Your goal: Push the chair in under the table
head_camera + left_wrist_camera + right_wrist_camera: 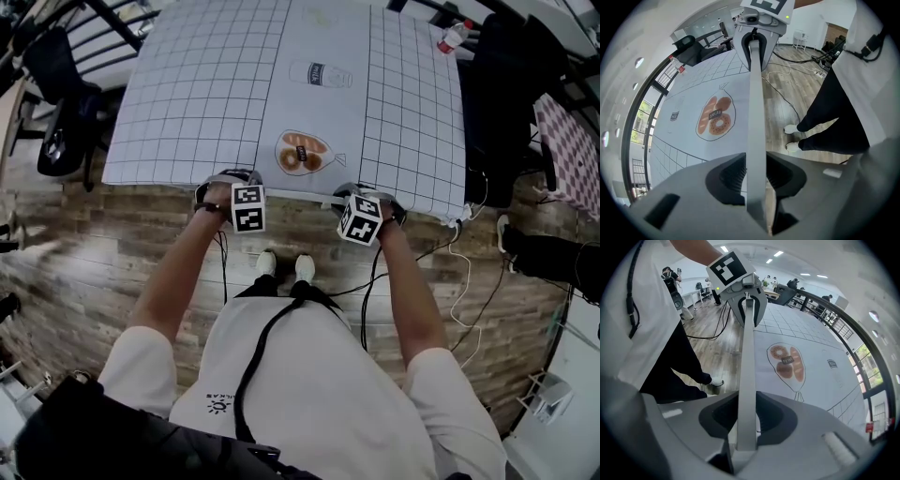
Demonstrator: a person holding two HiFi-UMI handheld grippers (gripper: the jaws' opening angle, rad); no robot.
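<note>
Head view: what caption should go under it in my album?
The left gripper and right gripper clamp the chair back at the table edge.

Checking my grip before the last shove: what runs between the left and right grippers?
The chair's pale top rail spans from the left gripper to the right gripper, clamped in both. Both gripper views show it.

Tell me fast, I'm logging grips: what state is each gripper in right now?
Left gripper: closed on the chair back.
Right gripper: closed on the chair back.
</note>
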